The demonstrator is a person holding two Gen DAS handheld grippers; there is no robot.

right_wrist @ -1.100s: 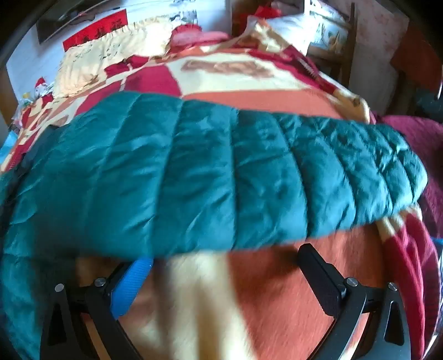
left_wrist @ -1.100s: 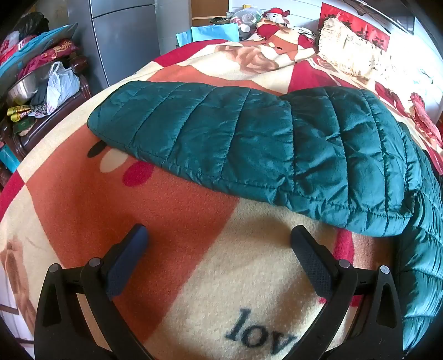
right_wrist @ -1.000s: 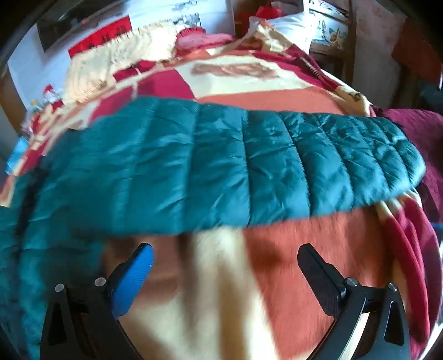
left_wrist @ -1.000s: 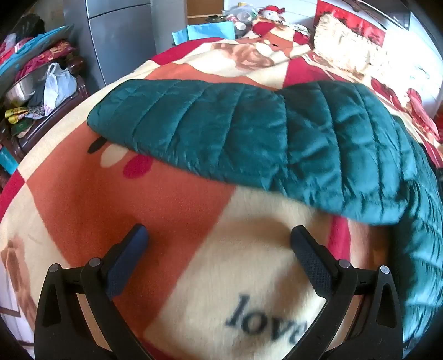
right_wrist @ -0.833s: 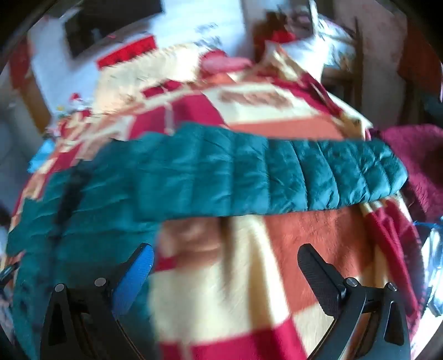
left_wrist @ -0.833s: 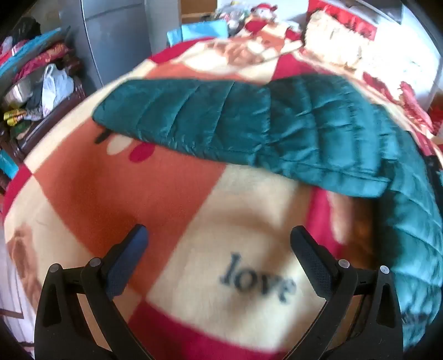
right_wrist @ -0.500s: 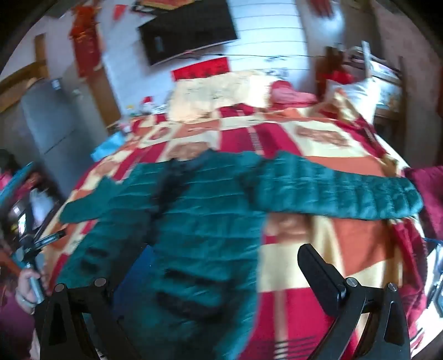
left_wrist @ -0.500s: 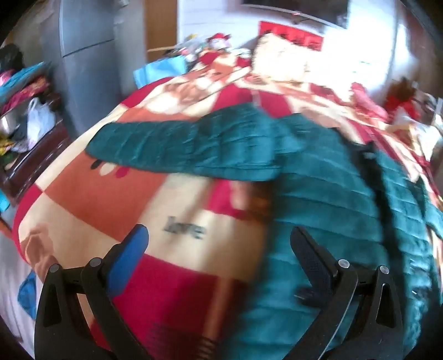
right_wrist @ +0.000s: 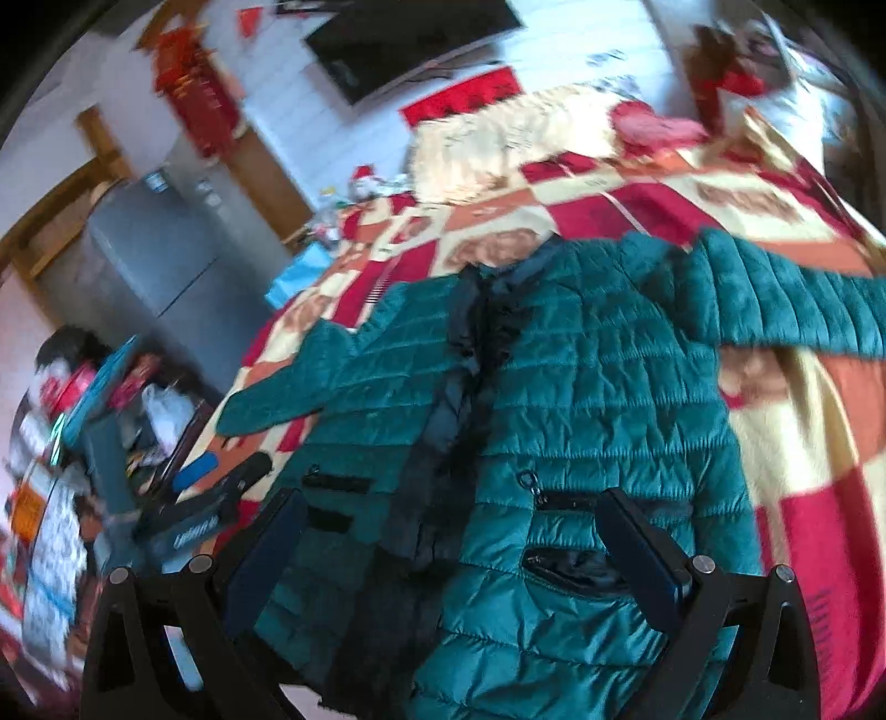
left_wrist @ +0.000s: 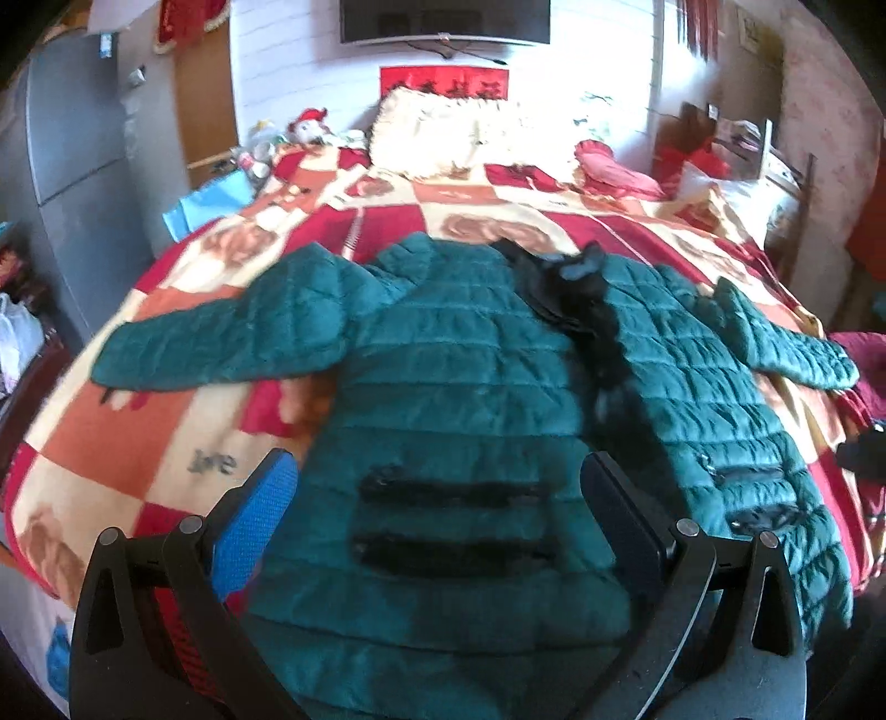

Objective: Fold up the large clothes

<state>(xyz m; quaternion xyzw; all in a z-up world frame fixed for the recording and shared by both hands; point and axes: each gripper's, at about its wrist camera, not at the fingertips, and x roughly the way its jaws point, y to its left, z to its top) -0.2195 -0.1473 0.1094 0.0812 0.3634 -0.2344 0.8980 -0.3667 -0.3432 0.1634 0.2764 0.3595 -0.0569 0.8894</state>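
Note:
A dark green quilted jacket [left_wrist: 470,387] lies front-up on the bed, with black trim [left_wrist: 587,321] down its middle and zip pockets near the hem. One sleeve [left_wrist: 210,349] stretches left, the other sleeve [left_wrist: 786,343] right. My left gripper [left_wrist: 437,487] hovers open above the hem, holding nothing. In the right wrist view the jacket [right_wrist: 581,399] fills the middle, and my right gripper [right_wrist: 454,515] is open over its lower right pocket area, also empty. My left gripper [right_wrist: 224,471] shows there at the jacket's left edge.
A red, orange and cream checked blanket [left_wrist: 138,432] covers the bed. Cream pillows [left_wrist: 470,133] lie at the head under a wall TV [left_wrist: 443,22]. A grey fridge [left_wrist: 66,155] and cluttered shelves [right_wrist: 66,421] stand left. Maroon cloth [left_wrist: 864,354] lies right.
Both grippers have pulled back and up from close over the sleeves, so the whole spread jacket is in view. Both stayed open and empty.

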